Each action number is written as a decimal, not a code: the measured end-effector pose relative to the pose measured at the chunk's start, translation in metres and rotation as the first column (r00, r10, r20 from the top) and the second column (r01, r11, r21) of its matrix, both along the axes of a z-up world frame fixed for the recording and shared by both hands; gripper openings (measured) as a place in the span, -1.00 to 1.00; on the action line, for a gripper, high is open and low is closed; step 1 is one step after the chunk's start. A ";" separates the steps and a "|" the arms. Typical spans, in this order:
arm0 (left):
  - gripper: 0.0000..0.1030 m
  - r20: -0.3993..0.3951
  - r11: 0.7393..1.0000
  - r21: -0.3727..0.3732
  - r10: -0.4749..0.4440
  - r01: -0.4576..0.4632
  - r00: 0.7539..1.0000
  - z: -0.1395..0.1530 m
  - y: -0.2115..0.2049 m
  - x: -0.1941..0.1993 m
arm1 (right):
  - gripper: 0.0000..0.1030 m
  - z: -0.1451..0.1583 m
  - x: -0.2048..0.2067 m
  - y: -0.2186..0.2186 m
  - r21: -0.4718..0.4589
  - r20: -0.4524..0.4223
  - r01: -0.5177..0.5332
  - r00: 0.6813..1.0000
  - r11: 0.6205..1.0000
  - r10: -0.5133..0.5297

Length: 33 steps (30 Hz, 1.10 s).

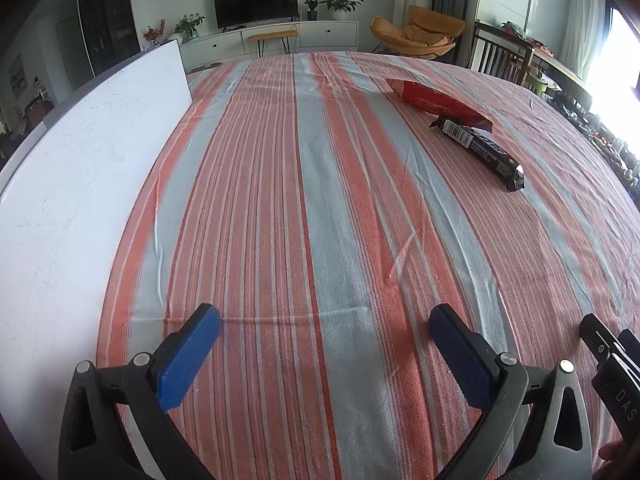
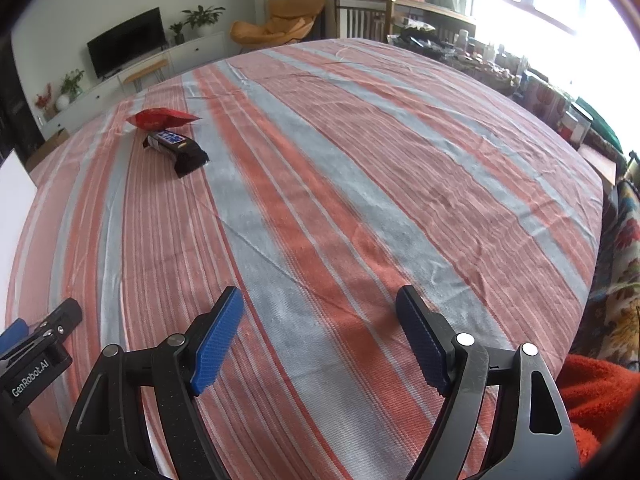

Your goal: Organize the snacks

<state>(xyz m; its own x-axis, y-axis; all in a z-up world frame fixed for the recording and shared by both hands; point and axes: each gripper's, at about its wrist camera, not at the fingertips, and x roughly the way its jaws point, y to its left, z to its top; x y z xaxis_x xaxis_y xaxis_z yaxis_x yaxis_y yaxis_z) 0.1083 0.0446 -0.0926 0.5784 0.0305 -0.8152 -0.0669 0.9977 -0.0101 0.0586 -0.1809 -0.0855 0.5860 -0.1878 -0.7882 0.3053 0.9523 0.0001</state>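
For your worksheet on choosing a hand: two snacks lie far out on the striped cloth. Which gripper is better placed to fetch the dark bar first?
Probably either; slightly the right. Both the left gripper and right gripper are open, empty. The dark bar lies beside the red packet, right of the left gripper and left of the right one.

Left gripper [image 1: 326, 322] and right gripper [image 2: 320, 304]: jaws wide apart, empty, angled downward, side by side.

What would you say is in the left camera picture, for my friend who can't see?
Two snacks, a red bag and a dark bar, lie touching far off on a striped cloth. The open, empty left gripper hangs over the cloth up close, with a white board at the left.
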 end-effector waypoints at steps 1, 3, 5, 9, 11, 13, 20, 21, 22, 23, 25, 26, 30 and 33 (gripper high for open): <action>1.00 0.000 1.000 0.000 0.000 0.000 1.000 0.000 0.000 0.000 | 0.59 0.000 0.000 0.000 -0.001 0.000 0.000 1.000 1.000 0.000; 1.00 0.000 1.000 0.000 0.000 0.000 1.000 0.000 0.000 0.000 | 0.59 0.000 0.000 0.000 0.001 0.000 0.000 1.000 1.000 0.000; 1.00 0.000 1.000 0.000 0.000 0.000 1.000 0.000 0.000 0.000 | 0.59 0.000 0.000 0.000 0.000 0.000 -0.001 1.000 1.000 0.001; 1.00 0.000 1.000 0.000 0.000 0.000 1.000 0.000 0.000 0.000 | 0.59 0.000 0.000 0.001 0.000 0.000 0.000 1.000 1.000 0.000; 1.00 0.000 1.000 0.000 0.000 0.000 1.000 -0.001 0.000 0.000 | 0.59 0.000 0.000 0.001 -0.001 0.000 0.000 1.000 1.000 0.000; 1.00 0.000 1.000 0.000 0.000 0.000 1.000 -0.001 0.000 0.000 | 0.59 0.000 0.000 0.001 0.000 0.000 0.000 1.000 1.000 0.000; 1.00 -0.015 1.000 0.002 -0.003 0.003 1.000 0.000 0.000 0.002 | 0.61 0.000 -0.001 0.001 0.019 0.003 -0.004 1.000 1.000 0.004; 1.00 -0.059 1.000 -0.004 -0.003 0.003 0.998 0.001 -0.001 0.007 | 0.61 0.000 -0.002 0.000 0.031 0.008 -0.003 1.000 1.000 0.003; 0.99 -0.104 1.000 -0.020 -0.012 0.010 0.994 0.004 -0.002 0.013 | 0.61 0.000 -0.003 -0.001 0.046 0.014 -0.002 1.000 0.999 0.001; 0.99 -0.127 0.998 -0.052 -0.027 0.020 0.992 0.009 -0.004 0.018 | 0.61 0.001 -0.003 -0.003 0.061 0.020 0.000 1.000 0.998 -0.001; 0.99 -0.091 0.993 -0.112 -0.035 0.025 0.995 0.028 -0.009 0.028 | 0.62 0.001 -0.003 -0.004 0.069 0.024 0.002 1.000 0.998 -0.004; 0.99 -0.065 0.992 -0.121 -0.035 0.027 0.997 0.037 -0.014 0.034 | 0.62 0.000 -0.003 -0.002 0.063 0.021 0.002 1.000 0.998 -0.004; 0.99 -0.059 0.988 -0.123 -0.099 0.091 0.993 0.058 -0.050 0.080 | 0.64 0.000 0.000 0.000 0.038 0.007 -0.006 1.000 0.999 0.006; 0.99 -0.107 0.985 -0.098 -0.152 0.141 0.983 0.054 -0.089 0.126 | 0.65 0.000 -0.001 -0.002 0.054 0.013 -0.007 1.000 0.999 0.006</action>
<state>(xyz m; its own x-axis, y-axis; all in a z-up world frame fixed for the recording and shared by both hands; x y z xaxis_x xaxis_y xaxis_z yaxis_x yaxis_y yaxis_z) 0.2344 -0.0447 -0.0390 0.4746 -0.1241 -0.8714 0.0741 0.9921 -0.1009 0.0572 -0.1834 -0.0853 0.5974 -0.1413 -0.7894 0.2985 0.9528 0.0554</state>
